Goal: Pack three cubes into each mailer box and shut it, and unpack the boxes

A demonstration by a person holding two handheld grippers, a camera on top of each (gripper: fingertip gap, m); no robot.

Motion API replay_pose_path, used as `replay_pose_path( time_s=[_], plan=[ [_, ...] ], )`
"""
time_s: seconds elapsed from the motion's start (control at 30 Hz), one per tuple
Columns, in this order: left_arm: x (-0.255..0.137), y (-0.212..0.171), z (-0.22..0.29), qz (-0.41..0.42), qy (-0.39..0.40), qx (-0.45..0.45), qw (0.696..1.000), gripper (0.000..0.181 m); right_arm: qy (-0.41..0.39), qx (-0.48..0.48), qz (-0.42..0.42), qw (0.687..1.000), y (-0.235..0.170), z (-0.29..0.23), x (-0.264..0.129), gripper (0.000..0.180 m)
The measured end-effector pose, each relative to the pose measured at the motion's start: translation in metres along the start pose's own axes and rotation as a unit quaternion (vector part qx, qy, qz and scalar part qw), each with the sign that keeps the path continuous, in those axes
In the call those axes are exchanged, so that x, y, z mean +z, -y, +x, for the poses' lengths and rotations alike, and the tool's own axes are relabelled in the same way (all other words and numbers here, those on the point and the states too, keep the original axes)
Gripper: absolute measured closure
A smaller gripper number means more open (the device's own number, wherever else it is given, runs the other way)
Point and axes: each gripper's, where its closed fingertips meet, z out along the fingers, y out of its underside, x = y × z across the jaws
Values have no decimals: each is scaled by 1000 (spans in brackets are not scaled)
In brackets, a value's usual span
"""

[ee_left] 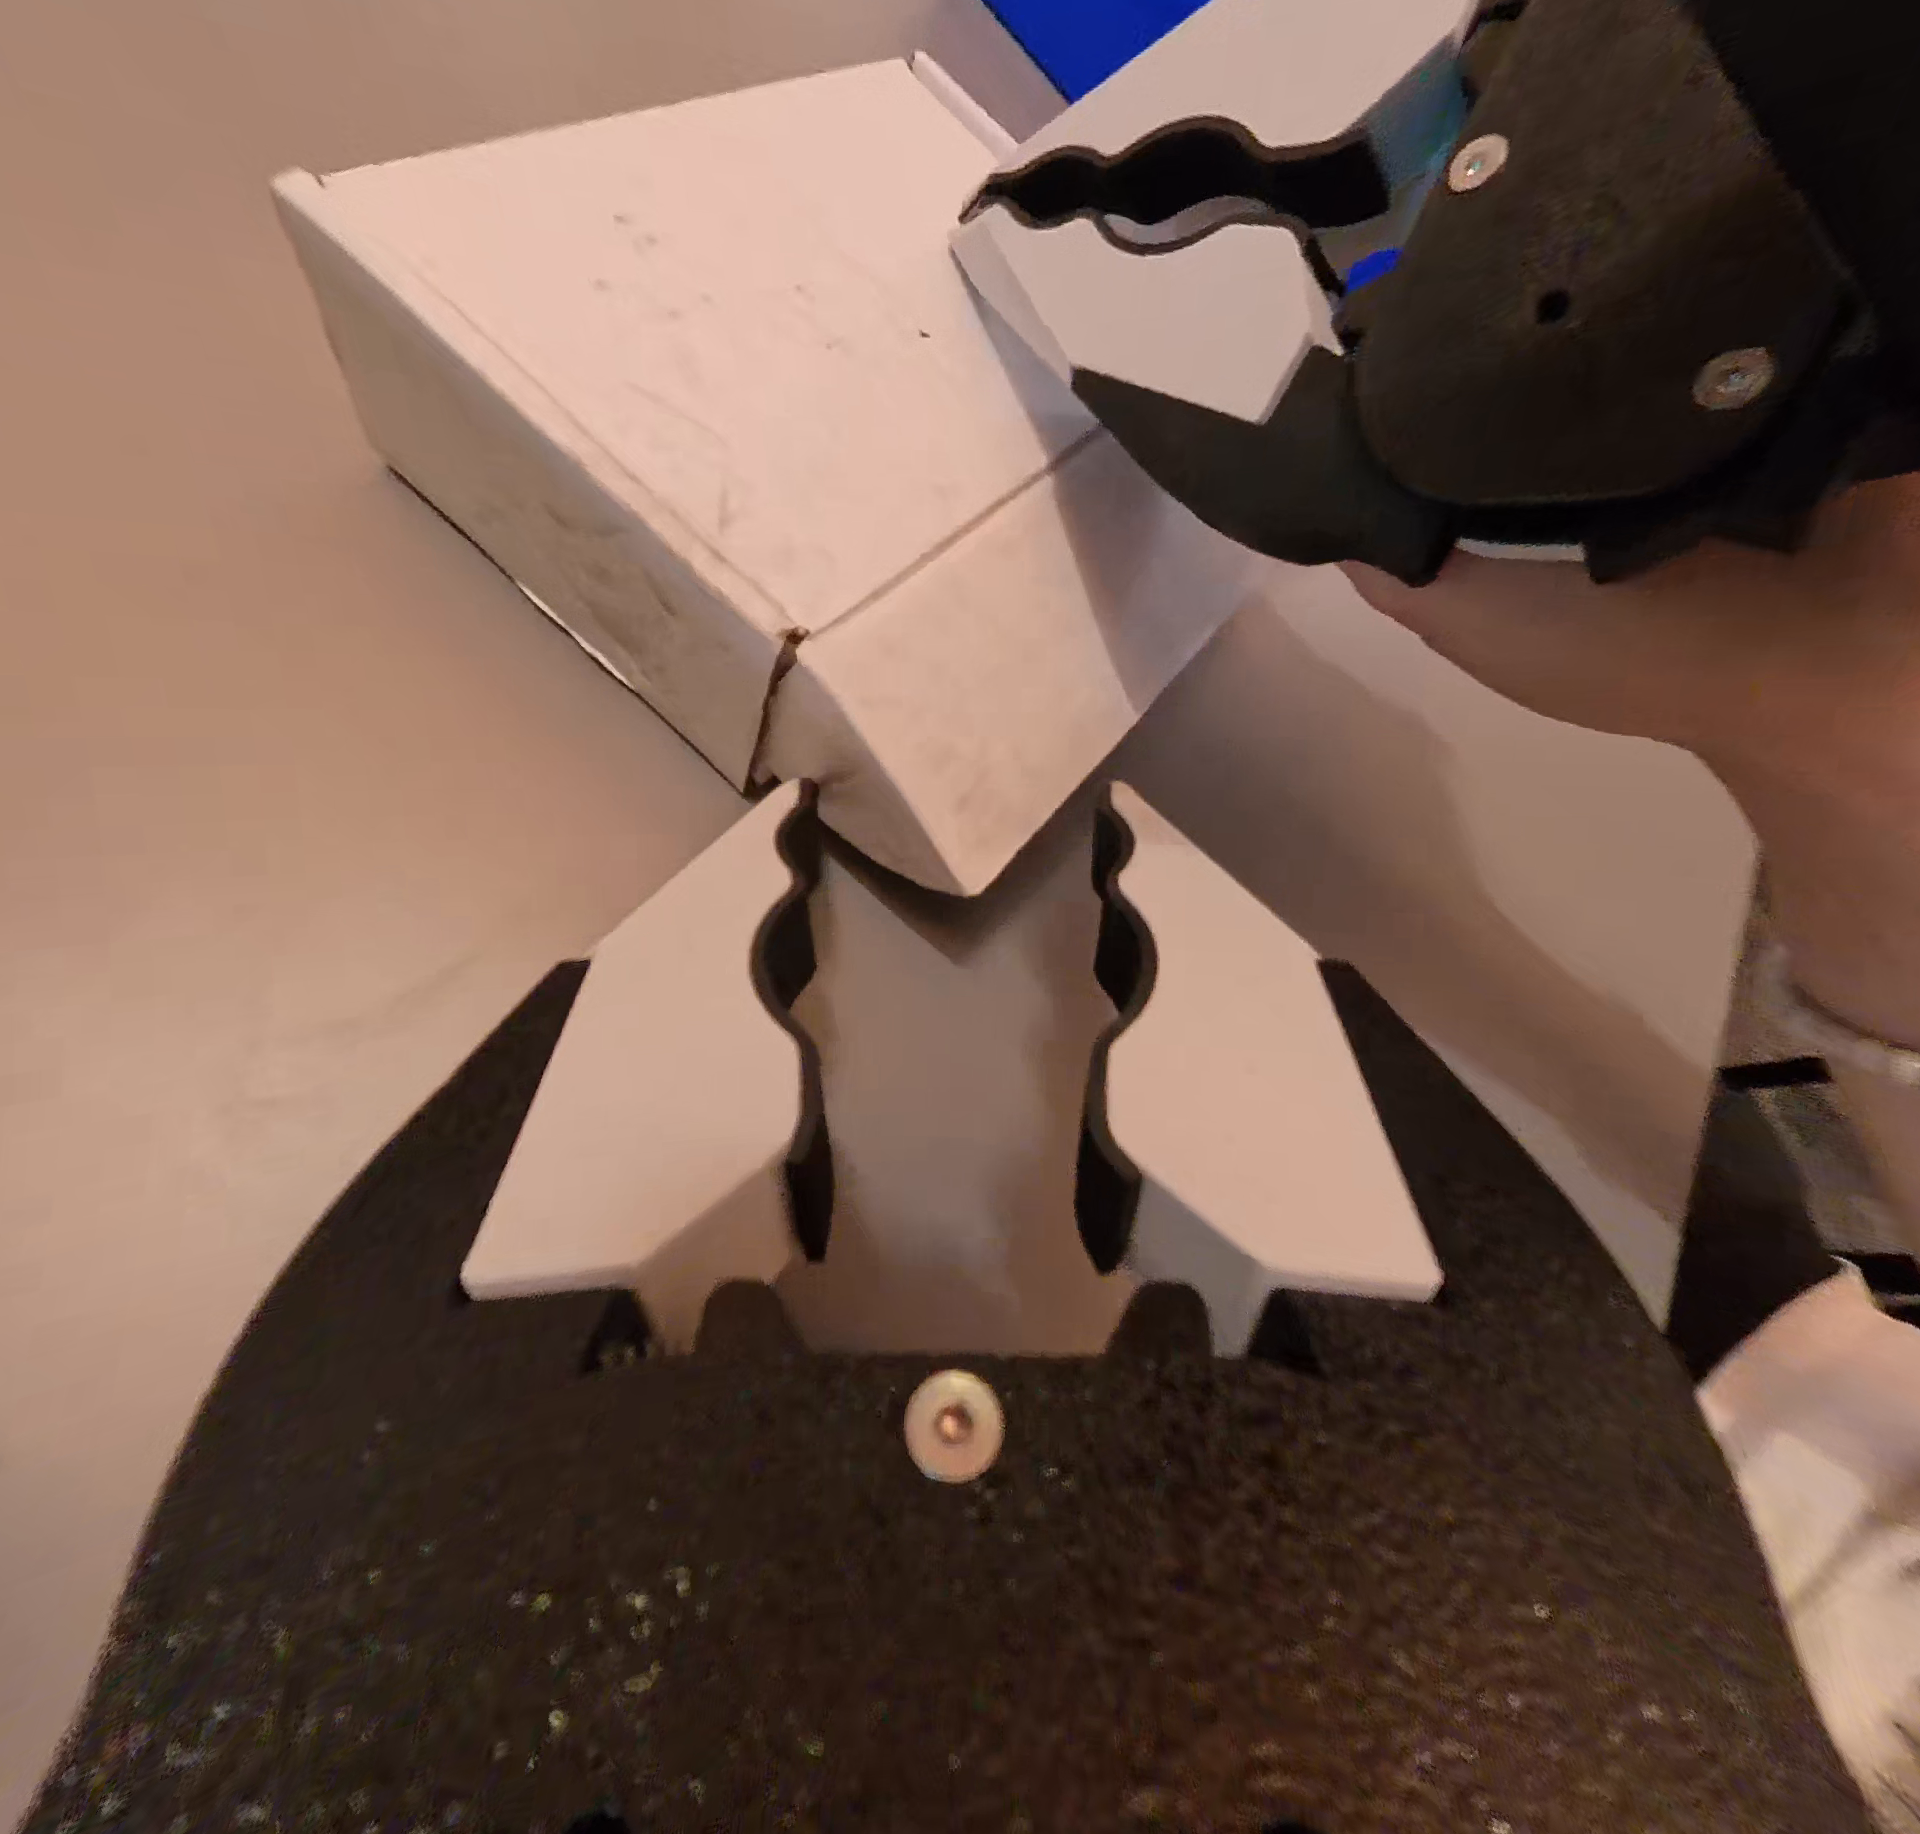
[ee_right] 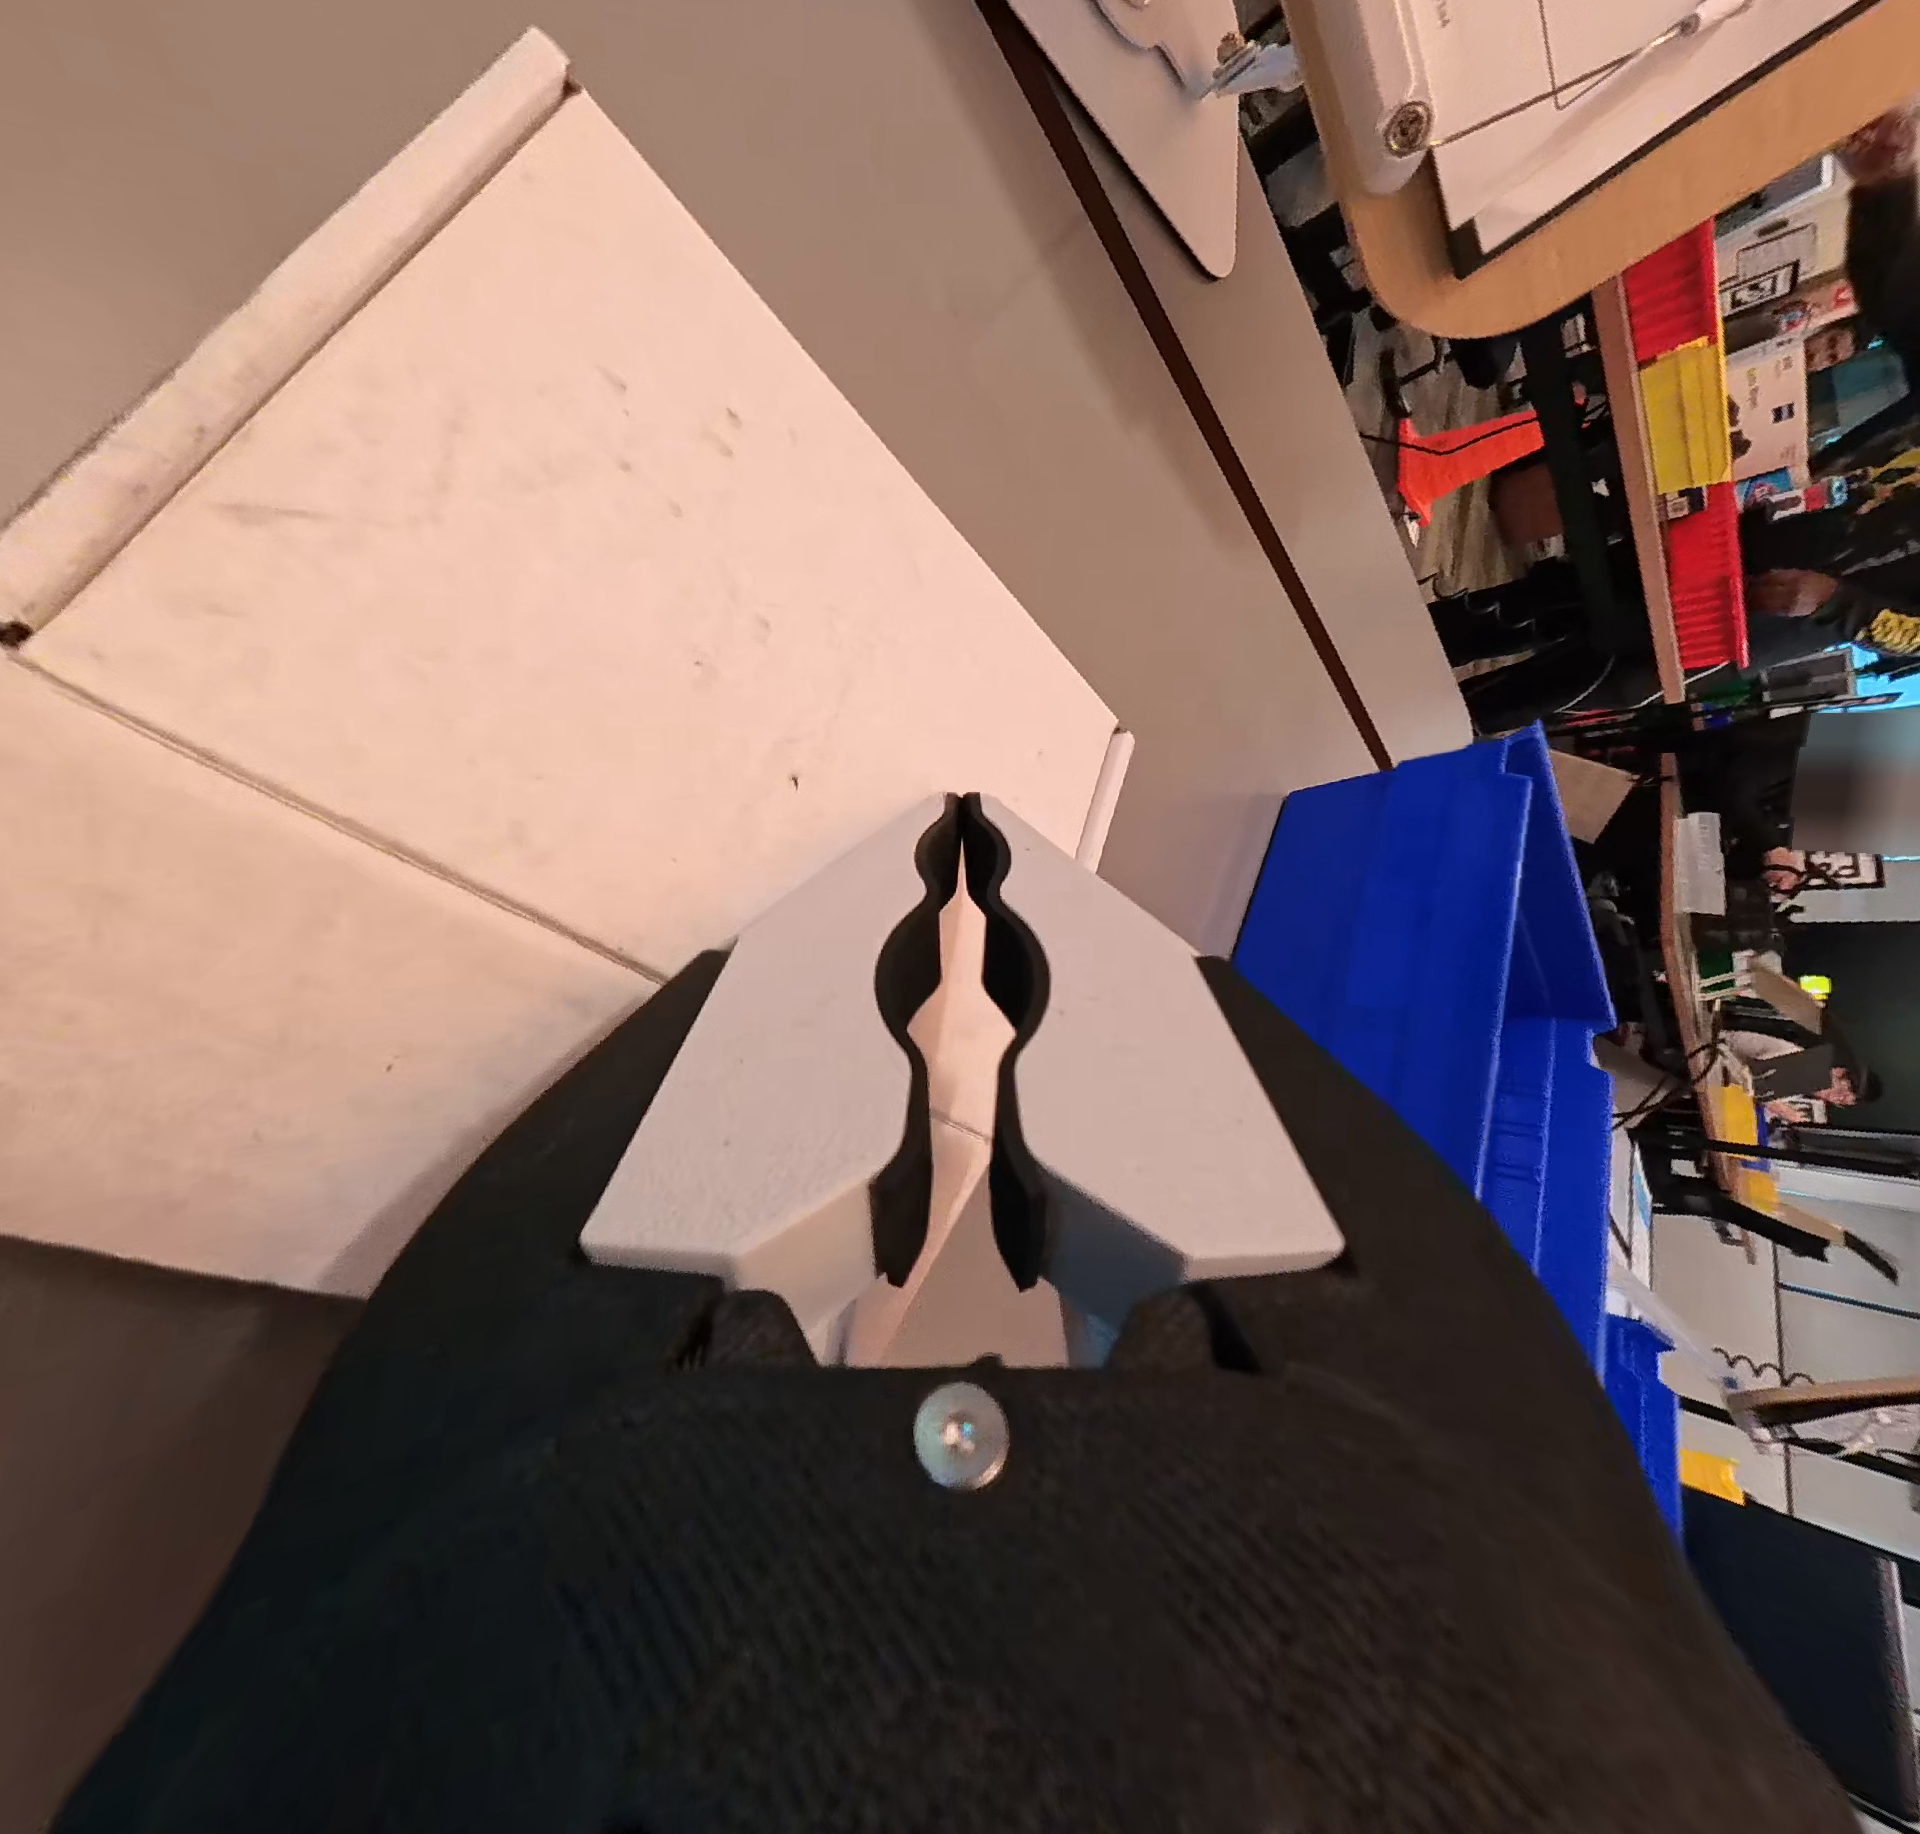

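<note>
- Mailer box: white cardboard, lying on the tan table, lid down over the body, its front flap hanging toward the left gripper.
- Left gripper: jaws set moderately apart and holding nothing; the corner of the flap sits just at the fingertips, between them.
- Right gripper: jaws nearly closed, tips almost meeting. A thin white strip shows in the gap; whether it is pinched or only seen behind the jaws cannot be told. In the left wrist view this gripper sits over the far right corner of the box.
- Progress, as a judgement: the lid appears folded down but the flap is not tucked, so this box is either about to be shut or about to be opened. No cubes are visible; the contents are hidden.
- Surroundings: a blue bin stands just beside the box on its far side. The person's hand holds the right gripper.
- Obstruction: the right gripper crowds the flap's right end.
</note>
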Motion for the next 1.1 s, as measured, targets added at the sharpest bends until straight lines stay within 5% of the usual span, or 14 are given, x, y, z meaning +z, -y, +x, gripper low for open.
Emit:
replay_pose_path(
  time_s=[0.77,0.97,1.1],
  plan=[
    [-21,21,-11,51,24,81,995,125,30,-35,88,995,4,16,-12,180],
    [-45,50,-17,130,58,100,985,153,46,61,107,991,-56,75,-52,180],
    [-45,54,-18,147,78,112,980,164,91,34,145,985,-86,50,-59,167]
  ],
)
